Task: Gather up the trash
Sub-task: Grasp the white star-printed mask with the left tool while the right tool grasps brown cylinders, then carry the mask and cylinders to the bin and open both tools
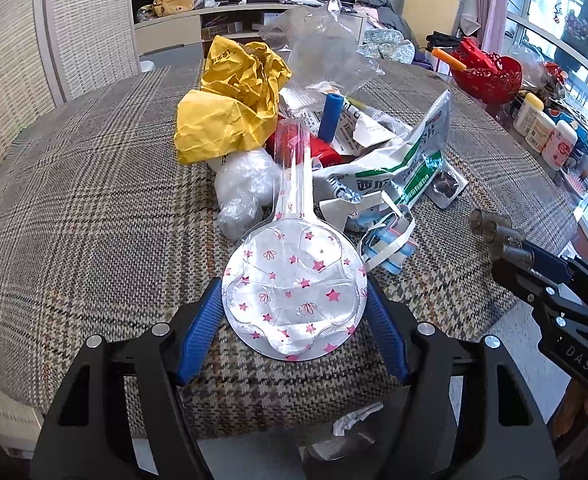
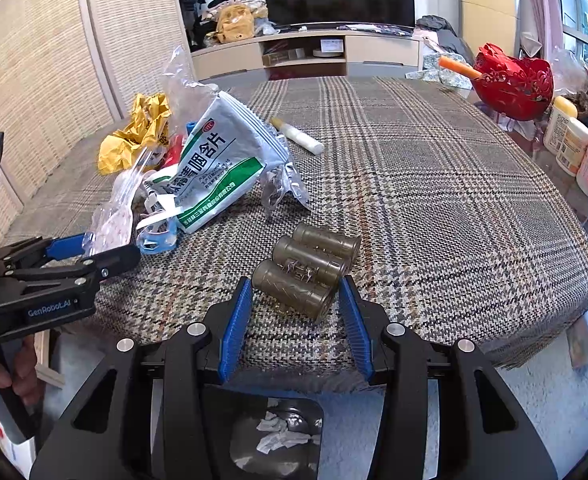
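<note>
A clear blister pack [image 1: 294,292] printed with pink stars, round with a long stem, lies at the front edge of the plaid-covered table [image 1: 94,220]. My left gripper [image 1: 294,284] straddles its round head, and both blue pads [image 1: 204,320] meet its rim. From the right wrist view, the left gripper [image 2: 106,248] shows that pack [image 2: 112,216] between its fingers. My right gripper [image 2: 295,284] is shut on a bundle of three brown plastic tubes [image 2: 305,268], pinching the nearest tube. The left wrist view catches the right gripper [image 1: 509,256] with those tubes [image 1: 493,232] sticking out.
Trash is heaped mid-table: crumpled yellow paper [image 1: 230,116], a white and green foil pouch [image 1: 409,160], a blue tube [image 1: 329,116], clear bags [image 1: 317,48]. A red basket [image 1: 485,76] and bottles [image 1: 549,136] line the right. A dark bin [image 2: 278,436] with paper scraps sits below the table's front.
</note>
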The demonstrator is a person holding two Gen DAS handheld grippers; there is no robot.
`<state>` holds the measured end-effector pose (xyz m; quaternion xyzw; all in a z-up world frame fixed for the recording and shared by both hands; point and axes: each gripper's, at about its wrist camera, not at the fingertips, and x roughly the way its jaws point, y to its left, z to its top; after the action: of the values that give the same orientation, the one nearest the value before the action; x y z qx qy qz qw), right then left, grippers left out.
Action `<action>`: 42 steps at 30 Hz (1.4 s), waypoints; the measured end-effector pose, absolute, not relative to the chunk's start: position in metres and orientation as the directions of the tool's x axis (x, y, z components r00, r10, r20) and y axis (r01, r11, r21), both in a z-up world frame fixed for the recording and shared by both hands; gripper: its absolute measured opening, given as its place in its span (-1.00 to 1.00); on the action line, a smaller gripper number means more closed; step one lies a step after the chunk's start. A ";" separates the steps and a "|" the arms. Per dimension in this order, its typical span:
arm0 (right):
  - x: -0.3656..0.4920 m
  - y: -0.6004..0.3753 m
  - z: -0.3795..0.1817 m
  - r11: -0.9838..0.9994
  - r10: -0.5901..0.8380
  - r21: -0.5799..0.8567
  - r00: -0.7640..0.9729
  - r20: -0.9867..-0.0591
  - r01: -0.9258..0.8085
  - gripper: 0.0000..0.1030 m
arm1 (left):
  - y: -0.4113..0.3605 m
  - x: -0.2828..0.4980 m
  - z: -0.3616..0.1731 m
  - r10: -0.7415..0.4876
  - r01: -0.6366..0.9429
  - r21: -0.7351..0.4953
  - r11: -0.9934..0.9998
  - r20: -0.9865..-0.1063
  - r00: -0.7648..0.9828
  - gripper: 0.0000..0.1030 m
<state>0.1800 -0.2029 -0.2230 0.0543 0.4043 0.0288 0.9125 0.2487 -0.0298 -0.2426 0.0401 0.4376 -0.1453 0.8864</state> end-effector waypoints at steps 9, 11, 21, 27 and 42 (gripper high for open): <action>0.164 -0.199 -0.218 0.990 0.127 0.134 0.650 -0.749 -0.039 -0.10 | -0.010 0.209 -0.238 -0.194 0.238 -0.064 0.969 -0.793 0.578 0.27; 0.160 -0.200 -0.217 0.989 0.135 0.143 0.641 -0.756 -0.039 -0.10 | -0.006 0.200 -0.237 -0.189 0.221 -0.070 0.973 -0.794 0.578 0.27; 0.121 -0.196 -0.202 0.986 0.167 0.146 0.627 -0.761 -0.085 -0.10 | -0.001 0.140 -0.216 -0.195 0.172 -0.113 0.978 -0.776 0.599 0.26; 0.093 -0.195 -0.195 0.984 0.179 0.142 0.612 -0.770 -0.110 -0.11 | -0.013 0.103 -0.217 -0.197 0.180 -0.110 0.977 -0.784 0.588 0.26; 0.066 -0.201 -0.242 0.970 0.245 0.222 0.452 -0.858 -0.104 -0.10 | -0.029 0.063 -0.271 -0.243 0.155 -0.192 0.969 -0.859 0.451 0.27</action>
<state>0.0657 -0.2006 -0.2421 0.0686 0.5134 0.1025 0.8492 0.0626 -0.0291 -0.2708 -0.0428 0.5106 -0.1170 0.8507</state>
